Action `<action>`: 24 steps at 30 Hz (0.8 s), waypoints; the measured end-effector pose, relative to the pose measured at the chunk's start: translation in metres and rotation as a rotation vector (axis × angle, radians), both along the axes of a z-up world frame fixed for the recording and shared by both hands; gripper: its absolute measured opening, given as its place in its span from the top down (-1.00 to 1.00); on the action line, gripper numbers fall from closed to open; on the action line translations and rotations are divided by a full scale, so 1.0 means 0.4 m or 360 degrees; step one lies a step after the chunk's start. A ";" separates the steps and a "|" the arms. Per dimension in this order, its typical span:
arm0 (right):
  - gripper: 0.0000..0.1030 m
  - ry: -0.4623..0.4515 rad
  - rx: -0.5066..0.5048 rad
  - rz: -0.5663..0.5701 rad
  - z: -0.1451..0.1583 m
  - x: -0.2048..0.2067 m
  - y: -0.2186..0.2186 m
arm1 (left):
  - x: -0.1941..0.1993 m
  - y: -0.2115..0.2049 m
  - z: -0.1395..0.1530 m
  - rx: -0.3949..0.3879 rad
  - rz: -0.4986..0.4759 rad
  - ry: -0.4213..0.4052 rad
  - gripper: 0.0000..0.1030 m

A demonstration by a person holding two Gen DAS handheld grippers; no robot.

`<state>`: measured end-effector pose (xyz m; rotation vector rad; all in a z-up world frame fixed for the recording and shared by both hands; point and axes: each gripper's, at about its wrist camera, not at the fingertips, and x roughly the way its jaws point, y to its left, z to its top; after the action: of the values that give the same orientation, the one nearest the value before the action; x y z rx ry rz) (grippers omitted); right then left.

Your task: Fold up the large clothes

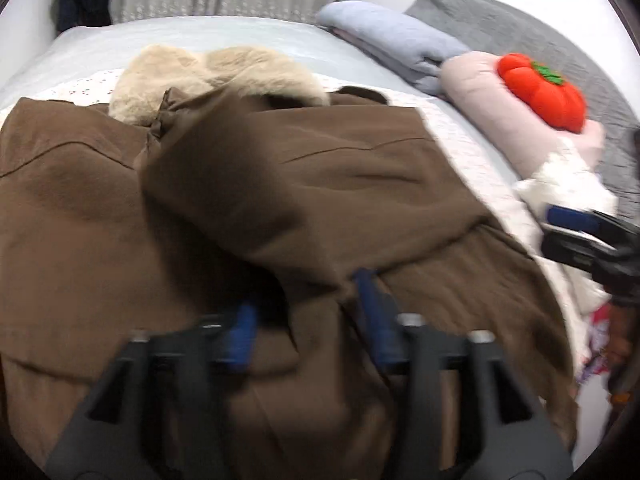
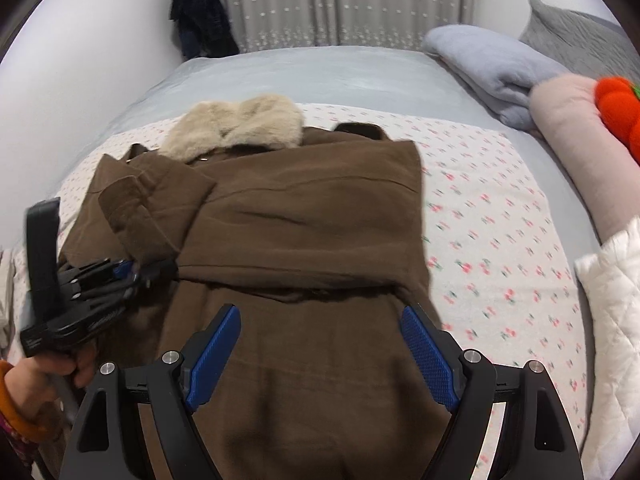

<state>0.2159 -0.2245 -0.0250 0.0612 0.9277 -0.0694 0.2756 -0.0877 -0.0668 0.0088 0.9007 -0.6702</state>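
Observation:
A large brown coat [image 2: 304, 216] with a cream fur collar [image 2: 236, 124] lies on the bed, its sides folded in over the middle; it fills the left wrist view [image 1: 280, 184]. My left gripper [image 1: 308, 312] sits low over the coat's lower part, jaws apart with brown cloth bunched between the blue pads; whether it grips is unclear. It shows at the left of the right wrist view [image 2: 132, 270], at the folded sleeve. My right gripper [image 2: 320, 344] is open and empty above the coat's lower half, and shows at the right edge of the left wrist view [image 1: 576, 232].
The coat rests on a floral sheet [image 2: 500, 232] over a grey bed. Folded blue blanket [image 2: 488, 68], pink bolster [image 2: 580, 152] with an orange pumpkin toy [image 1: 544, 92], and a white quilted garment [image 2: 616, 300] lie at the right. Curtains and dark hanging clothes [image 2: 202, 12] stand behind.

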 end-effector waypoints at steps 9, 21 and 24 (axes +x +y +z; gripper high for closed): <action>-0.64 -0.0035 0.0085 0.0263 -0.002 0.141 0.192 | -0.010 0.235 0.128 0.0024 0.0115 -0.0225 -0.37; -0.63 0.0061 0.0030 0.0377 -0.108 0.289 0.365 | 0.117 0.407 -0.028 0.0144 0.0499 0.0015 -0.37; -0.63 0.0053 0.0048 0.0224 -0.104 0.282 0.251 | 0.099 0.415 -0.048 0.0137 0.0489 0.0000 -0.37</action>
<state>0.3287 -0.1243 -0.0666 0.0225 0.9640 0.0739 0.3153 0.0781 -0.0861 -0.0519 0.9071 -0.3453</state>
